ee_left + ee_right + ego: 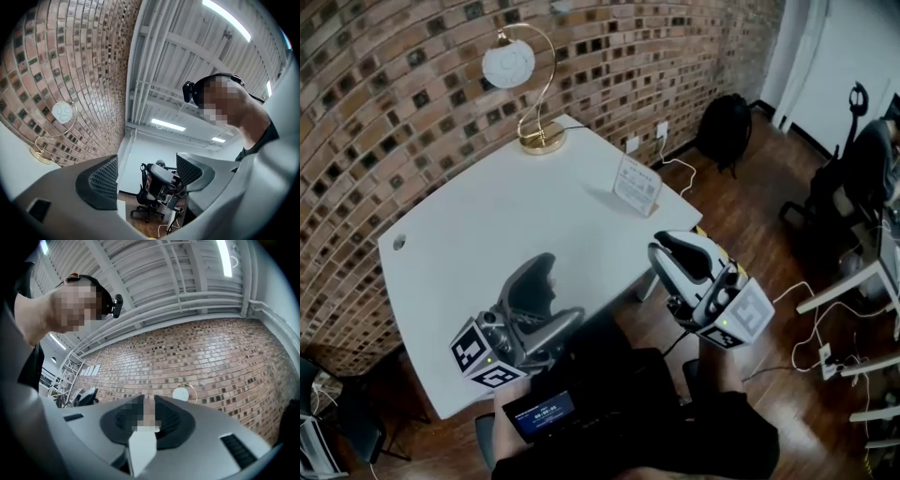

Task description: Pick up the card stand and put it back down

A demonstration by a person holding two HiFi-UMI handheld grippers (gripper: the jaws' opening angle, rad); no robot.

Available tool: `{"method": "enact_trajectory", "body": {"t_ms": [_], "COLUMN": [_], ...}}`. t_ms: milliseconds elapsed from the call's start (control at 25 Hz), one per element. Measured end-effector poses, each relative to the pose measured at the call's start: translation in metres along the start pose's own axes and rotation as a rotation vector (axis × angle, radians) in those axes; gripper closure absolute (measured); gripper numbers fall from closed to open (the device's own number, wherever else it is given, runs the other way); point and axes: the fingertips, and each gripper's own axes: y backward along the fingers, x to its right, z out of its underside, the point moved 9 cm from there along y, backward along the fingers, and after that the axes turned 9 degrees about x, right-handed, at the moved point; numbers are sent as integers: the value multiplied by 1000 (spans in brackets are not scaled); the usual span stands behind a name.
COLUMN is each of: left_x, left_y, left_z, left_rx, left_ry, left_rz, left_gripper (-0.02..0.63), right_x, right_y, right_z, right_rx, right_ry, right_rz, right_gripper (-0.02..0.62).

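Wide bare tabletop [487, 225]; 2 obstacles toward the far end: lamp [508, 64], card stand [637, 184].

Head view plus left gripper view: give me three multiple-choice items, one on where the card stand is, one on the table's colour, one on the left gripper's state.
1. Where on the table does the card stand stand?
A. at its near edge
B. at its middle
C. by its far right edge

2. What colour is the table top?
A. black
B. white
C. wood brown

3. How is the left gripper?
A. open, nothing between its jaws
B. shut on the card stand
C. shut and empty

Answers:
1 C: the head view shows it upright close to that edge.
2 B: the top is plain white.
3 A: the left gripper view shows the pads apart, with only the room behind in the gap.
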Motion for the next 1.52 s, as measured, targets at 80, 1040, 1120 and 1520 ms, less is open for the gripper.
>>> {"method": "enact_trajectory", "body": {"t_ms": [80,1040,1120,1520], "left_x": [-8,-30,-31,-30], "left_y": [4,22,22,24], "left_z": [-1,-11,-10,-12], "left_rx": [3,-83,-84,-69], "left_ry": [6,-64,-60,-49], "left_rz": [-14,-102,-102,-95], "left_gripper": [227,227,226,227], "right_x": [10,184,185,171], "right_y": [-2,-18,-14,-22], "right_z": [14,166,167,137], "right_rx": [-28,-540,-504,-368], "right_ry": [-18,-151,-202,-271], "right_rz": [24,313,315,309], "right_gripper": [491,543,561,566]}}
